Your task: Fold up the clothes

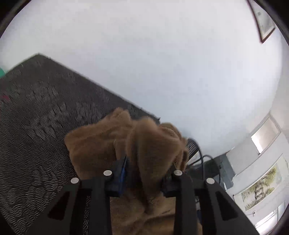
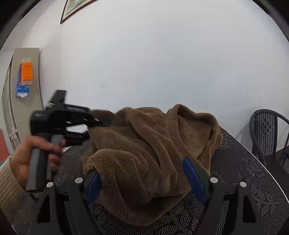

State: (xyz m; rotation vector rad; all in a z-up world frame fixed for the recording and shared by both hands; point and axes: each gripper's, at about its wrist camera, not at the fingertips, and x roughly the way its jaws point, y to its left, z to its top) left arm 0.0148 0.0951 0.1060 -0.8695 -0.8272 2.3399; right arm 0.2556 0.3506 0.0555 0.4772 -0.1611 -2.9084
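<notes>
Brown fleece garment point(image 2: 153, 150) lies bunched in a heap on a dark patterned table point(image 2: 243, 171), pale wall behind. Left tongs point(image 1: 142, 173) clamped on a raised fold of the fleece — in the left wrist view the cloth fills the gap between the two black fingers, and a blue pad point(image 1: 123, 171) presses its side; fabric rises ahead of the tips and hangs down beneath them. Frame blurred here. In the right wrist view the same left tongs point(image 2: 90, 128) show from the side, up left of the right tongs, tips buried in the far left edge of the heap, held by a hand point(image 2: 36, 157) in a cream ribbed sleeve point(image 2: 9, 189). Right tongs point(image 2: 144, 180) stand wide apart, low over the table, a thick roll of fleece between the blue pads; cloth touches the left pad, the right pad sits just beside the fabric — not squeezed as far as can be seen. Black chair point(image 2: 267, 132) to the far right of the right tongs, beyond the table edge. Framed picture point(image 2: 75, 7) on the wall, upper left.
</notes>
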